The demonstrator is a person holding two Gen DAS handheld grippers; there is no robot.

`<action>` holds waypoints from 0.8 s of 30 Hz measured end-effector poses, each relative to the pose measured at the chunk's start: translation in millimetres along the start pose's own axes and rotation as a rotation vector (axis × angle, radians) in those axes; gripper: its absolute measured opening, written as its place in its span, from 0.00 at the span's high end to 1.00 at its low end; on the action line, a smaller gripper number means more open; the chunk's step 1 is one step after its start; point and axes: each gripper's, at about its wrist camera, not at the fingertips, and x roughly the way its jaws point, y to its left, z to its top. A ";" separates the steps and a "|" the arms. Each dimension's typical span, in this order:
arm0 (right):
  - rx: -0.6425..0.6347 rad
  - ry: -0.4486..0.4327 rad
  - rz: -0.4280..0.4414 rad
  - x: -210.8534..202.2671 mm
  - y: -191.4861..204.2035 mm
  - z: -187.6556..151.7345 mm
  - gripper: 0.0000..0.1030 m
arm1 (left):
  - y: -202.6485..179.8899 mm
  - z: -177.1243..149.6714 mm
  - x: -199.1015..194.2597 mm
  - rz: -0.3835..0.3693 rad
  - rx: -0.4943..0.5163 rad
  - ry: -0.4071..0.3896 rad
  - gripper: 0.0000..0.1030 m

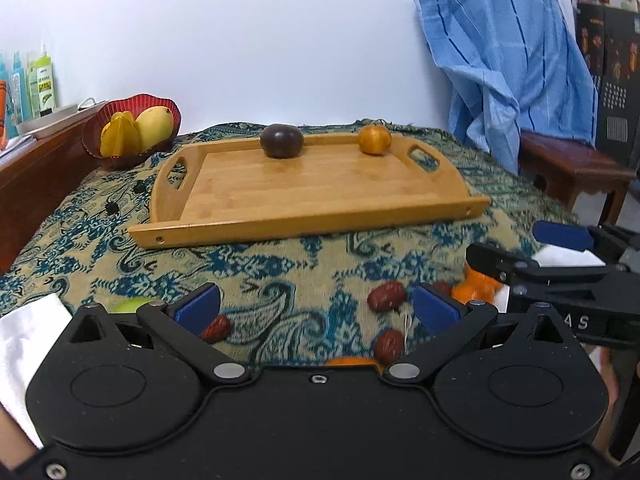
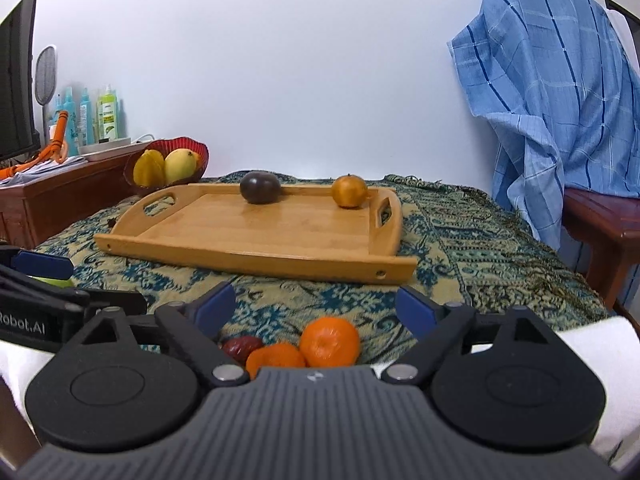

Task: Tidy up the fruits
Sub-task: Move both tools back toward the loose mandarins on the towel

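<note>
A wooden tray (image 1: 304, 196) (image 2: 256, 236) lies on the patterned cloth. At its far edge sit a dark purple fruit (image 1: 281, 141) (image 2: 260, 187) and a yellow-orange fruit (image 1: 374, 140) (image 2: 349, 191). My left gripper (image 1: 316, 308) is open above red dates (image 1: 386, 296); a green fruit (image 1: 130, 304) lies by its left finger. My right gripper (image 2: 316, 304) is open over two mandarins (image 2: 329, 341) and a date (image 2: 240, 347). The right gripper also shows at the right of the left wrist view (image 1: 560, 256).
A red bowl (image 1: 132, 128) (image 2: 168, 164) with a starfruit and a mango stands at the back left beside a wooden cabinet (image 2: 52, 196) with bottles. A blue cloth (image 2: 560, 100) hangs over a chair at the right. White cloth lies at the near edges.
</note>
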 end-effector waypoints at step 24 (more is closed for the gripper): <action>-0.054 0.082 0.018 -7.1 23.3 -22.4 0.51 | -9.6 -32.9 -13.4 -0.058 0.038 0.093 0.55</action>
